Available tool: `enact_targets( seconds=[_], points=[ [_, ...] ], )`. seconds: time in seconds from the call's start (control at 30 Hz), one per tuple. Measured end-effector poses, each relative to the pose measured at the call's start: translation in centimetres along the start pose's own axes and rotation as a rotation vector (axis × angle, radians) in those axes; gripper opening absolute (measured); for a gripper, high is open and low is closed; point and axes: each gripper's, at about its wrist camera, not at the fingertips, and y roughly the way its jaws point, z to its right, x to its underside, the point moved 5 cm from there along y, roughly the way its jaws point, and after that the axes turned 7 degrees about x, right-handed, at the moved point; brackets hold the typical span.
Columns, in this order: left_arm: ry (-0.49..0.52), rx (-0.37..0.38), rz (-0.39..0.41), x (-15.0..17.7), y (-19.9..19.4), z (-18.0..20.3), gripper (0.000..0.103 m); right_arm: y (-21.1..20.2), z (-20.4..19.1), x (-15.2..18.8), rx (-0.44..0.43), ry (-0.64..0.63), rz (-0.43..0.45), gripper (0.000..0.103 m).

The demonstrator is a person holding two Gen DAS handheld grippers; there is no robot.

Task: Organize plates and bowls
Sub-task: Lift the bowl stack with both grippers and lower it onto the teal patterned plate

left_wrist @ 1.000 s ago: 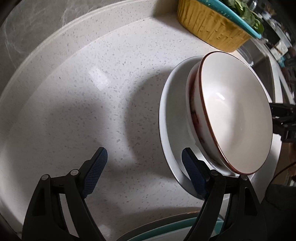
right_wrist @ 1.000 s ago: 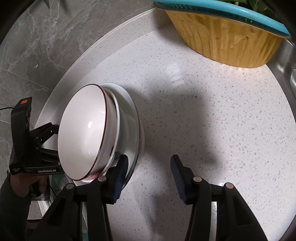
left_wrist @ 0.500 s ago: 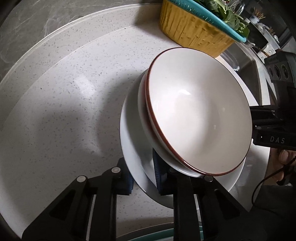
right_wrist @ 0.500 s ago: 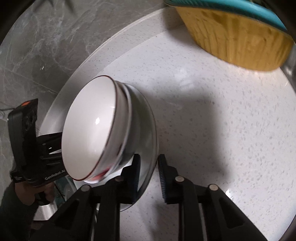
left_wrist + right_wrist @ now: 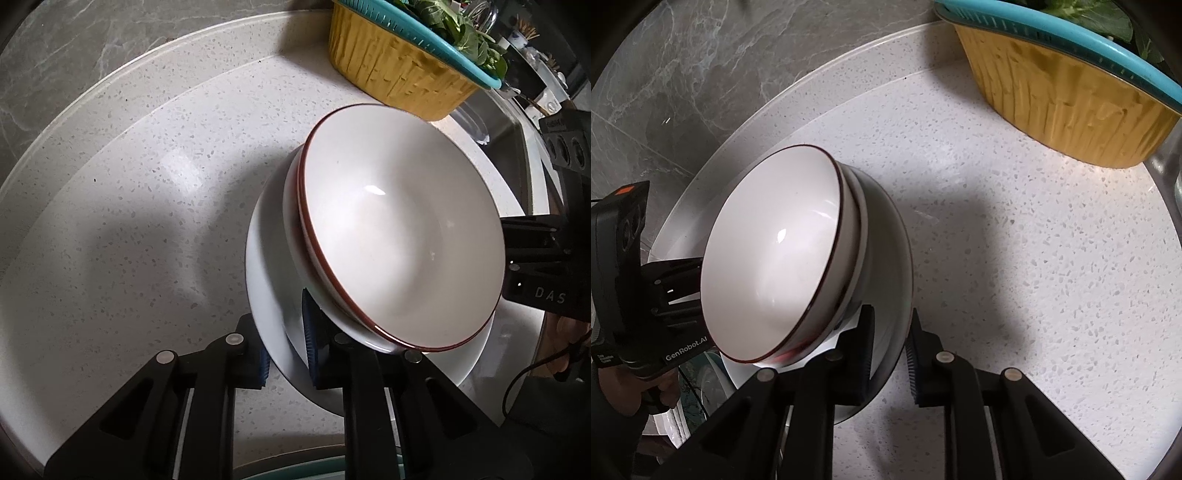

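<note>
A white bowl with a red-brown rim (image 5: 402,229) is nested in a second bowl (image 5: 291,206), and both sit on a white plate (image 5: 266,266). My left gripper (image 5: 286,343) has its jaws closing on the plate's near rim, with blue pads pressing on both faces. From the opposite side, my right gripper (image 5: 890,343) is closing on the plate (image 5: 886,236) too, its pads against the rim beside the bowl (image 5: 772,258). Each gripper shows in the other's view: the right (image 5: 535,258), the left (image 5: 665,280).
A yellow basin with a teal colander of greens (image 5: 399,70) (image 5: 1063,103) stands at the back of the speckled white counter (image 5: 147,221). A teal-rimmed dish (image 5: 314,469) lies at the near edge. A grey marble wall (image 5: 683,74) runs behind.
Both grippers went from open beside the plate to closed on its rim from opposite sides. The stack now looms larger in both views.
</note>
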Motion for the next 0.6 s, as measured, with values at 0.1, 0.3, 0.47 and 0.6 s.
enact_targets(
  seconds=[0.1,0.3,0.47,0.6],
  points=[
    [0.003,-0.007,0.004,0.2,-0.5,-0.1,0.013,0.0,0.0,0.2,0.001,0.000,-0.001,0.017],
    [0.007,-0.015,0.009,0.3,-1.1,0.2,0.013,-0.4,0.0,0.3,0.010,-0.007,0.008,0.017],
    [0.011,-0.018,0.020,0.3,-2.1,0.5,0.013,-1.1,0.1,0.4,0.017,-0.015,0.020,0.016],
    [0.010,-0.020,0.034,0.3,-3.4,0.7,0.013,-2.1,-0.1,0.3,0.019,-0.024,0.033,0.016]
  ],
)
